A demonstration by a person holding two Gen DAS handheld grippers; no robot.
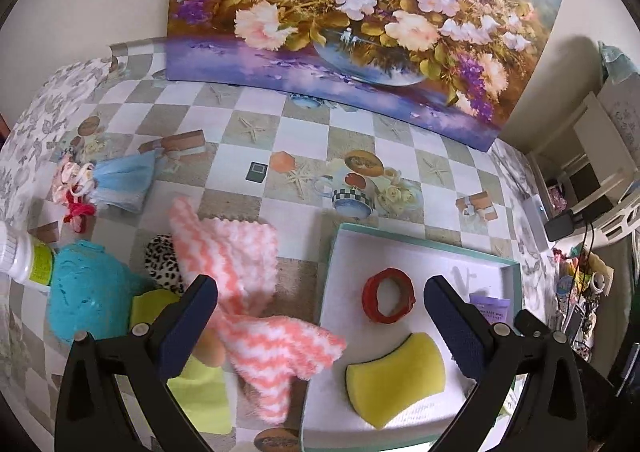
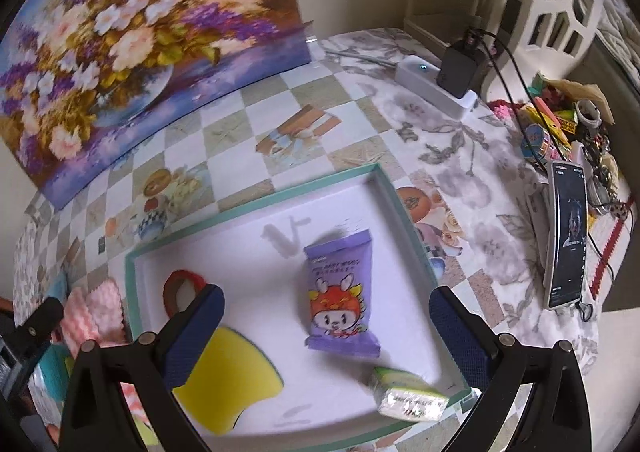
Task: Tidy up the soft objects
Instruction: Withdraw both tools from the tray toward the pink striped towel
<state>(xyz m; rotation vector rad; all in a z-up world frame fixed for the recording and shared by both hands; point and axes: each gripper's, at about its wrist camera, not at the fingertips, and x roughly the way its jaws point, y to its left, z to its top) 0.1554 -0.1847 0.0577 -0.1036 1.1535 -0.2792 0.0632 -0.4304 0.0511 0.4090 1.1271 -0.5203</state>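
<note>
Table (image 1: pixel 304 140) with teal-rimmed tray (image 1: pixel 424 240) part-filled | in the tray: yellow sponge (image 1: pixel 396 376), purple packet (image 2: pixel 340 292), red ring (image 1: pixel 388 294) | left outside: pink-white cloth (image 1: pixel 240 284), teal plush (image 1: pixel 88 292) | left gripper (image 1: pixel 320 292) over cloth and tray edge, right gripper (image 2: pixel 326 308) over packet, both jaws apart, empty.

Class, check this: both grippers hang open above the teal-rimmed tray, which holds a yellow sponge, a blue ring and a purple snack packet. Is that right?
One detail is wrong: the ring is red, not blue, as the left wrist view shows. The rest stands: both grippers are open over the tray with the yellow sponge and purple snack packet.
</note>
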